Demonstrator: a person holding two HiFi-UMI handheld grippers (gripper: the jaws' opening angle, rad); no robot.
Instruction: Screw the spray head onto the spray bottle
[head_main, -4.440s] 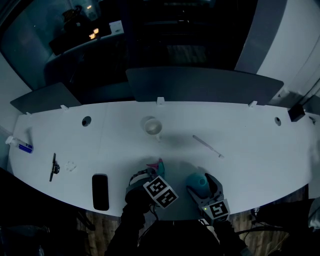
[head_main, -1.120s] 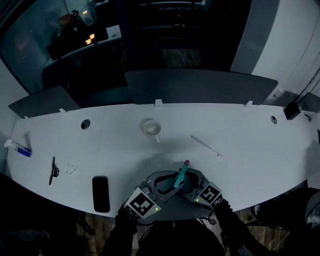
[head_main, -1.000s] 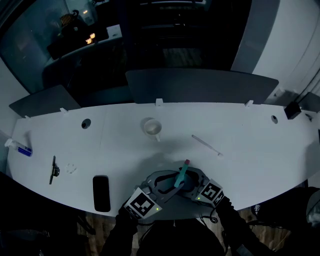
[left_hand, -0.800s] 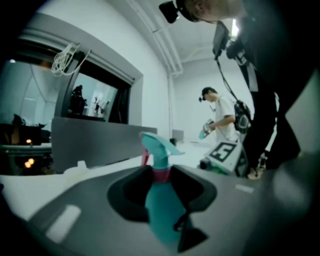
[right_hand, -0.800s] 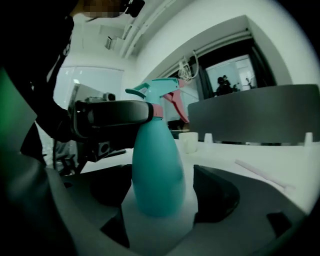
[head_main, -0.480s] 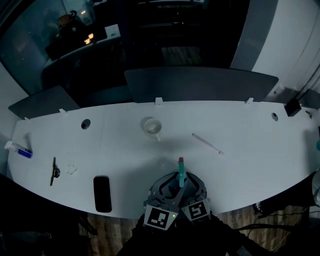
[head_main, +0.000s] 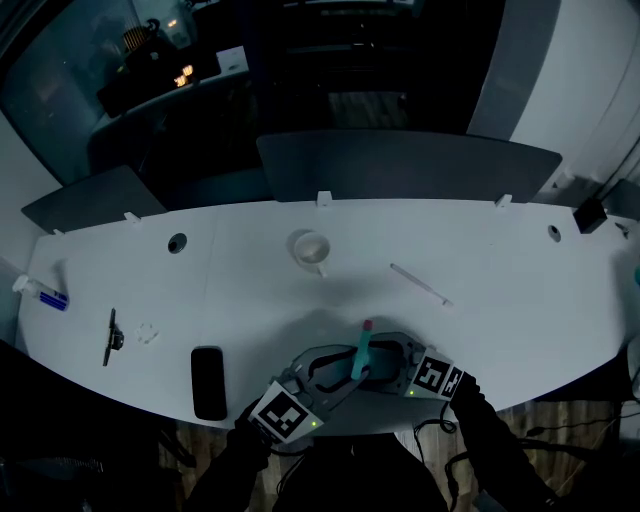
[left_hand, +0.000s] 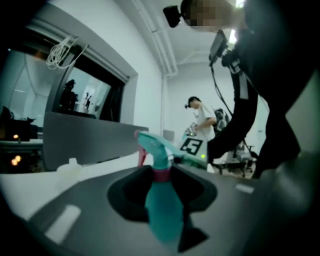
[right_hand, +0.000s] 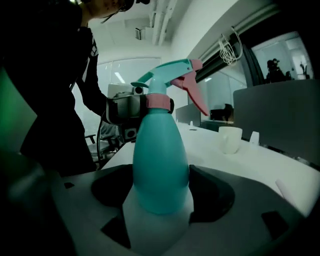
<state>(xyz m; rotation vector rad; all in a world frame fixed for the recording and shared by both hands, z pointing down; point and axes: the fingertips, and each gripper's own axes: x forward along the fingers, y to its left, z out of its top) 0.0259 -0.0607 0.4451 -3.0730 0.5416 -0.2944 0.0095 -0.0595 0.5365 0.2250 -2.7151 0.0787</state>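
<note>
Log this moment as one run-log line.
left gripper: shut on spray head | right gripper: shut on spray bottle | head seated on bottle neck

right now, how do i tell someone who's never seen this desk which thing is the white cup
Start from the long white table, backed by a dark grey divider panel. Near the middle of its far side, beyond the teal spray bottle, stands the white cup. It is the only upright, open-topped vessel there; the thin white stick to its right lies flat.
</note>
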